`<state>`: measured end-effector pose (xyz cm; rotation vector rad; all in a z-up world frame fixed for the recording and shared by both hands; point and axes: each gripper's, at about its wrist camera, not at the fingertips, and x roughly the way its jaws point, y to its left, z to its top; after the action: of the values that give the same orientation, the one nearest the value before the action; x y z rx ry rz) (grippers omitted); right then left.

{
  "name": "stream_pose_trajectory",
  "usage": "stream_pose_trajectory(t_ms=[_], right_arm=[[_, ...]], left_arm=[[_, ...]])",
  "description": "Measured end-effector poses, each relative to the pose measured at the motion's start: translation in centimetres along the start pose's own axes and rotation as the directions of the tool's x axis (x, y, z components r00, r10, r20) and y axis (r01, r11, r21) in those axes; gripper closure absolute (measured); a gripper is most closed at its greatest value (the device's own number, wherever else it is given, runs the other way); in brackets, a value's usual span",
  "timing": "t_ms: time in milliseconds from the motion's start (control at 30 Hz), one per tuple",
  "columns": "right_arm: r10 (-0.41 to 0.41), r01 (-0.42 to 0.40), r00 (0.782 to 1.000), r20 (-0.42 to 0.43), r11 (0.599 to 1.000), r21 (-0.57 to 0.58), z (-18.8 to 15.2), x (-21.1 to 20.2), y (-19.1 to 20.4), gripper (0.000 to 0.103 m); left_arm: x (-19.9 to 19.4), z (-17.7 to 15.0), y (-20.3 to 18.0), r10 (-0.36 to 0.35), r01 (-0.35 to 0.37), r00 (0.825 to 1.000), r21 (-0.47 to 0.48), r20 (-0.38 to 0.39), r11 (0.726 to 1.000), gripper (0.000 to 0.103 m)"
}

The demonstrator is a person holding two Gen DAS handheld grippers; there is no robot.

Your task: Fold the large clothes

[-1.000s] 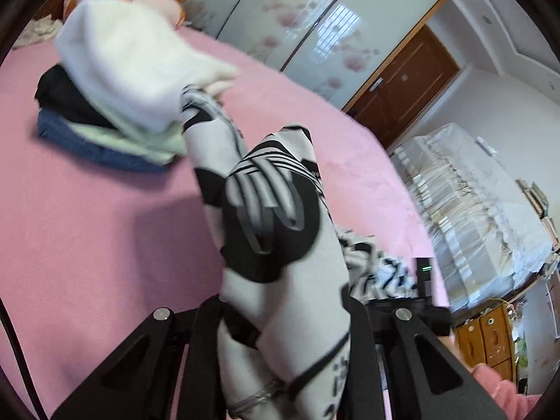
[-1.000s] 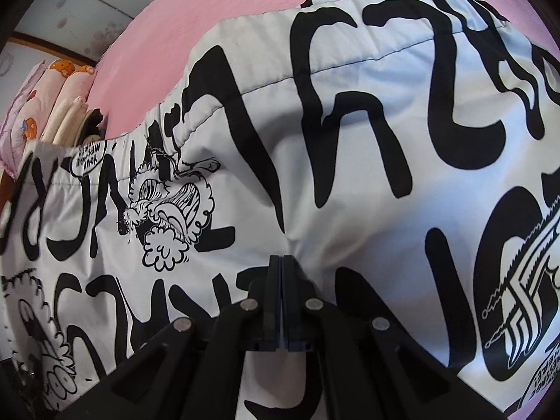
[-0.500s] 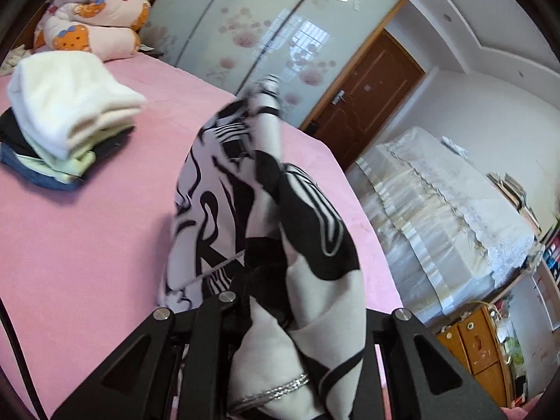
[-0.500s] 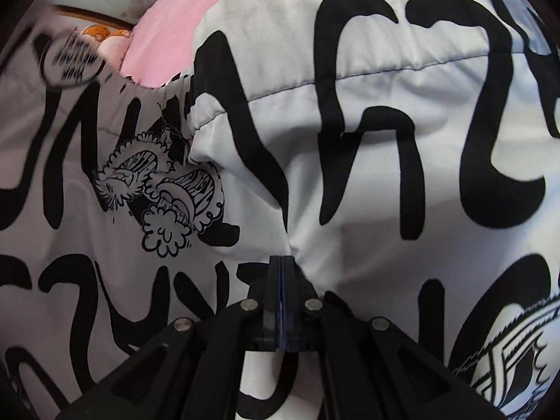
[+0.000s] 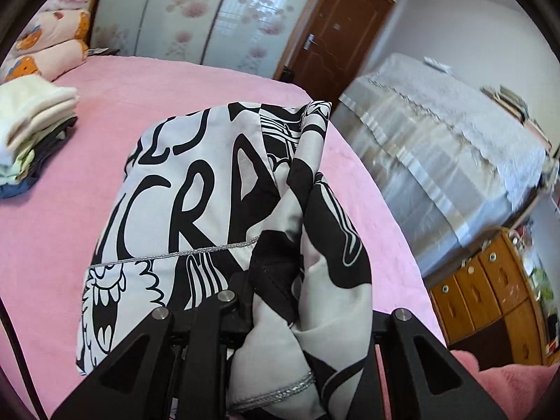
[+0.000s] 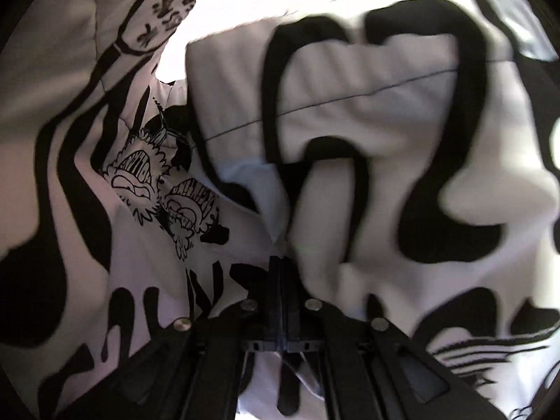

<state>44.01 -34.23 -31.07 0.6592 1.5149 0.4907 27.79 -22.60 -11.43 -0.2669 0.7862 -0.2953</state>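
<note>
Left gripper (image 5: 276,301) clamped on bunched black-and-white printed garment (image 5: 196,192), pink bed (image 5: 70,238), folded clothes stack (image 5: 31,129) at left

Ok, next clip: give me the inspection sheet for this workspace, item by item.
Surface: pink bedspread, the work area.
Job's things: black-and-white printed garment, bunched and partly draped over the bed; it fills the right wrist view.
Clutter: stack of folded clothes at the far left of the bed; rolled quilts behind it.
Grippers: left gripper shut on a thick bunch of the garment; right gripper with fingers pressed together on the garment's fabric.
Cables: a dark cable at the left edge.
Surroundings: sliding wardrobe doors, wooden door, covered furniture, wooden drawers.
</note>
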Motion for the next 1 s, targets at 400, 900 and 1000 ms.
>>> stream_pose_trajectory(t_ms=[400,900,1000], right_arm=[[-0.067,0.047,0.981,0.182,0.993,0.108,2.3,-14.9,-10.2,0.103],[-0.076,0.069,0.951,0.300,0.997,0.036,0.4,-22.9,-10.4,0.103],[-0.063,0.064,0.961,0.268,0.998,0.004,-0.2,-22.5,-9.4,0.103]], left_arm=[[4.2,-2.0,-3.4,0.032,-0.030,0.990,0.018,-0.138,0.999,0.083],[16.0,-10.0,-7.8,0.226,-0.181,0.939,0.185,-0.260,0.966,0.055],[15.7,-10.2,-8.4,0.227,-0.177,0.941,0.205,-0.252,0.963,0.048]])
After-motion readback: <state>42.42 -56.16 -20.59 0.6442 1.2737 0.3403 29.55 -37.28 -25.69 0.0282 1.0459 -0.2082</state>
